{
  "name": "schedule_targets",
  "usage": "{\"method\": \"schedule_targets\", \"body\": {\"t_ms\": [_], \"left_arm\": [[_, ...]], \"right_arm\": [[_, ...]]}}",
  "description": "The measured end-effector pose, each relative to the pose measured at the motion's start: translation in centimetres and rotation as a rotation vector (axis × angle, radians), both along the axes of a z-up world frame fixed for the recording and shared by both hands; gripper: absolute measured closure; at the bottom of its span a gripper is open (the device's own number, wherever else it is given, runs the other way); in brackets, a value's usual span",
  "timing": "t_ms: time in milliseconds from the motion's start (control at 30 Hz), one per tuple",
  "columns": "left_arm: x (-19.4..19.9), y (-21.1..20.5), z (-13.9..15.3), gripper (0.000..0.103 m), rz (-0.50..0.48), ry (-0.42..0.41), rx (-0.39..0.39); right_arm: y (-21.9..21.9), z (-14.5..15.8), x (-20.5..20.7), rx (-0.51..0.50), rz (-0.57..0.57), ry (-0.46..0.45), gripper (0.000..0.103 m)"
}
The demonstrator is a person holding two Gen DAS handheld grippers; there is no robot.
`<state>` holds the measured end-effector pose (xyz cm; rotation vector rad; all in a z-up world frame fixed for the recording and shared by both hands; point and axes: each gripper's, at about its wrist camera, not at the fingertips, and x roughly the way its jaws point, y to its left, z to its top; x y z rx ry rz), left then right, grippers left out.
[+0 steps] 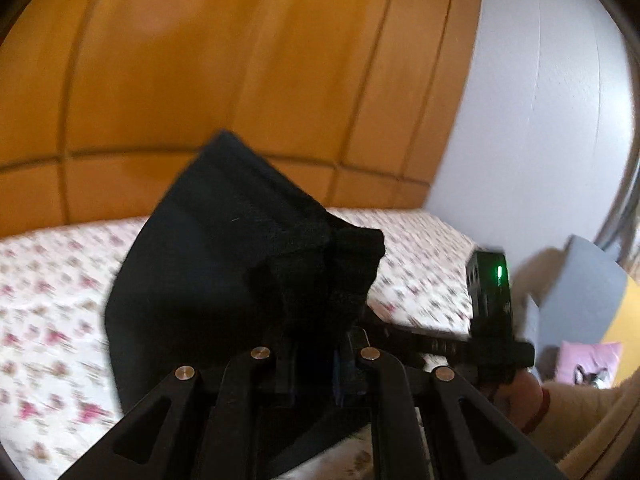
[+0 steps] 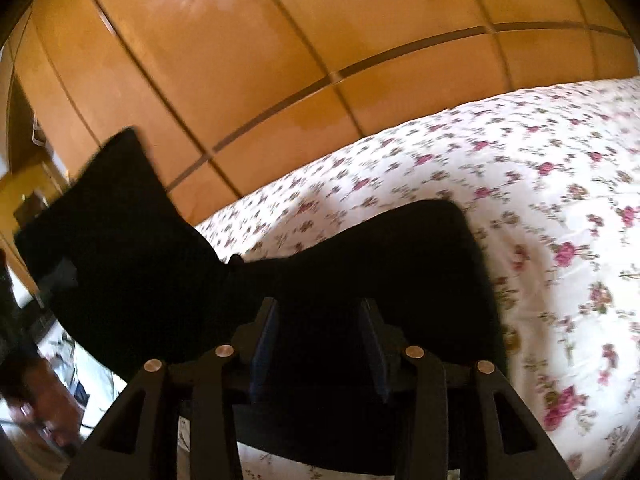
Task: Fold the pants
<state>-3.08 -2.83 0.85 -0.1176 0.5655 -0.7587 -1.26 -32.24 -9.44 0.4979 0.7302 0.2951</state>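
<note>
In the left wrist view, the left tool (image 1: 316, 344) is clamped tight on a bunched-up bit of the black pants (image 1: 224, 248). The pants are lifted off the bed (image 1: 48, 280), and a wide flap sticks up and to the left, in front of the wooden wardrobe (image 1: 200, 60). The other tool shows at the right edge, with a small green light, held in a hand (image 1: 516, 396). The picture is smeared, so the cloth could swing and land crooked. The bunch in the tool is thick, and it could slide out if it is pulled hard. In the right wrist view, the right tool (image 2: 320, 344) has its two sides apart. The black cloth lies between them, and they do not look pressed on it. That side could drop onto the flowery sheet and make a messy fold. Here the pants run long from the upper left, where a corner stands high by the wardrobe, down to the right, where the other end rests low on the bed. The middle dips down like a saddle. The cloth is too dark to tell which end is the waist.
</note>
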Motion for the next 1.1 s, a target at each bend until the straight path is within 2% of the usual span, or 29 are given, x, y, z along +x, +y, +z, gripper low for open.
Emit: {"method": "schedule_targets", "body": {"t_ms": [133,300,400,433,567,667,833,900,967,1000,1100], "left_arm": [[1.6,-3.0,-3.9,0.091,-0.058,0.127,0.022],[2.3,-4.5,-8.3,0.089,-0.053,0.263,0.039],[0.5,-4.4,-8.4,0.077,-0.079,0.23,0.041],[-0.1,-4.4,-8.0,0.075,-0.095,0.212,0.045],[-1.9,-2.5,-7.3,0.073,-0.114,0.153,0.03],[-2.1,-0.7,-7.0,0.073,-0.029,0.133,0.015],[-1.8,4.3,-6.2,0.073,0.198,0.114,-0.023],[-1.3,6.3,-6.3,0.072,0.292,0.111,-0.01],[-0.6,7.9,-6.8,0.072,0.367,0.117,-0.002],[-0.4,8.5,-7.1,0.072,0.401,0.126,0.003],[0.6,10.0,-8.6,0.072,0.465,0.18,0.003]], "right_arm": [[-1.2,-0.1,-0.1,0.031,-0.008,0.0,0.051],[-1.7,-1.2,0.7,0.118,0.016,0.051,0.05],[-1.0,-1.5,1.1,0.127,0.047,0.076,0.042],[-0.8,-1.5,1.2,0.125,0.052,0.084,0.038],[-0.2,-2.1,2.1,0.119,0.056,0.117,0.037],[0.1,-2.1,2.4,0.104,0.058,0.129,0.037],[1.8,-2.2,3.4,0.032,0.116,0.16,0.037],[2.5,-2.4,3.8,0.015,0.127,0.168,0.038],[3.4,-2.5,4.3,0.011,0.153,0.165,0.048],[4.3,-2.7,4.6,-0.004,0.175,0.175,0.06],[5.9,-2.6,4.9,-0.036,0.204,0.162,0.082]]}}
